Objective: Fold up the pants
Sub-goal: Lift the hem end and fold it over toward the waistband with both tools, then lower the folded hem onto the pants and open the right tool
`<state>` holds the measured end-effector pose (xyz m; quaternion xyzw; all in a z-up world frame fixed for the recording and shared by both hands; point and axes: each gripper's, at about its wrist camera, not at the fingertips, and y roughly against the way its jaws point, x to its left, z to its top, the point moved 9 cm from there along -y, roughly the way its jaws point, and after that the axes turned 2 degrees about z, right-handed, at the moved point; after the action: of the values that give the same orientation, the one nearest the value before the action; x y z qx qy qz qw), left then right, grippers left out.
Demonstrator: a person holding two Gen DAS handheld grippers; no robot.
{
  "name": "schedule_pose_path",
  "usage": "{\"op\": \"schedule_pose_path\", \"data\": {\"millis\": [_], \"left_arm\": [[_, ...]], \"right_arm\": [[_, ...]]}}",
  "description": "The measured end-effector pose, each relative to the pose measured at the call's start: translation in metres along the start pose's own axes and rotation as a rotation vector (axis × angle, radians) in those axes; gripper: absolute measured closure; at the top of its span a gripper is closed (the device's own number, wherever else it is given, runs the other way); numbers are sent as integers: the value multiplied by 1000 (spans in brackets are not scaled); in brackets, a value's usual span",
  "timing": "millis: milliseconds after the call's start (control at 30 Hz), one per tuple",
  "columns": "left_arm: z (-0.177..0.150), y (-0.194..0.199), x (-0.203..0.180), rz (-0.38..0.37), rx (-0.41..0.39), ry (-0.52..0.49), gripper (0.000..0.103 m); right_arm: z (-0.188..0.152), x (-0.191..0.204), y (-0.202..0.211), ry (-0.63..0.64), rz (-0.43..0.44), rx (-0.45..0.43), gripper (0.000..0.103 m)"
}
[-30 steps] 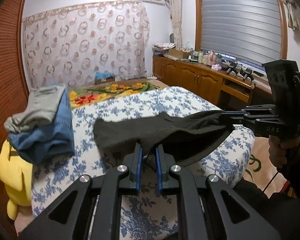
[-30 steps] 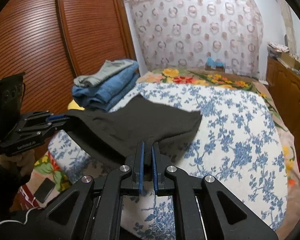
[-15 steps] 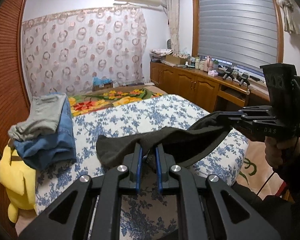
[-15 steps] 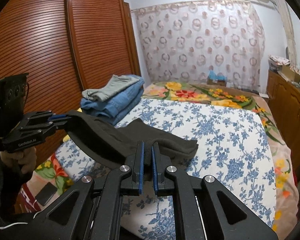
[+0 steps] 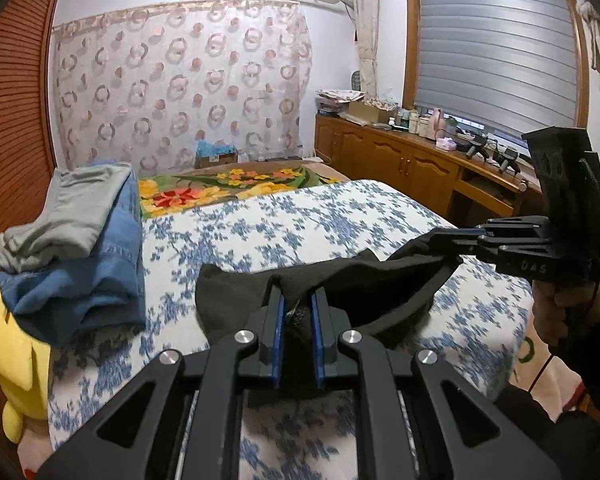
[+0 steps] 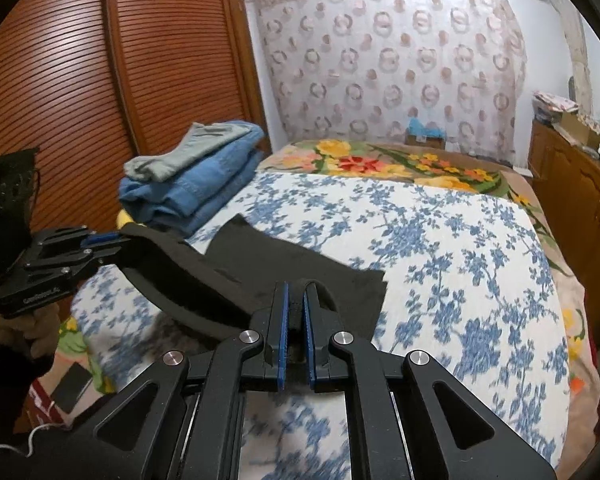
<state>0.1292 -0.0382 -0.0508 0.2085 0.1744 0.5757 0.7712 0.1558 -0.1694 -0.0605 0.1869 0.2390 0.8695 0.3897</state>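
The black pants (image 5: 352, 288) hang stretched between my two grippers over the near end of the bed. My left gripper (image 5: 297, 300) is shut on one end of the raised edge. My right gripper (image 6: 295, 300) is shut on the other end, and also shows in the left wrist view (image 5: 444, 236). In the right wrist view the pants (image 6: 300, 260) trail onto the bedspread, their far part lying flat, and the left gripper (image 6: 112, 238) holds the edge at the left.
The bed has a blue-flowered white cover (image 6: 440, 248) and a bright floral blanket (image 6: 380, 164) at the far end. A stack of folded jeans and grey cloth (image 5: 80, 248) lies on its left side. A yellow plush toy (image 5: 12, 360) sits beside it. Wooden cabinets (image 5: 400, 168) line the right wall.
Both grippers have lifted and drawn the held edge toward me, so more of the pants has come off the bed and hangs between them.
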Motion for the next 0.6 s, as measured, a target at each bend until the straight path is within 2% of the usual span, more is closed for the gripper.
{"op": "schedule_pose_path", "data": {"millis": [367, 467, 600], "left_arm": [[11, -28, 10, 20, 15, 7, 92], [7, -36, 14, 25, 40, 6, 89], [-2, -39, 22, 28, 64, 19, 80]], "right_arm": [[10, -24, -43, -12, -44, 30, 99], [10, -29, -55, -19, -50, 50, 99], [5, -31, -68, -3, -64, 81, 99]]}}
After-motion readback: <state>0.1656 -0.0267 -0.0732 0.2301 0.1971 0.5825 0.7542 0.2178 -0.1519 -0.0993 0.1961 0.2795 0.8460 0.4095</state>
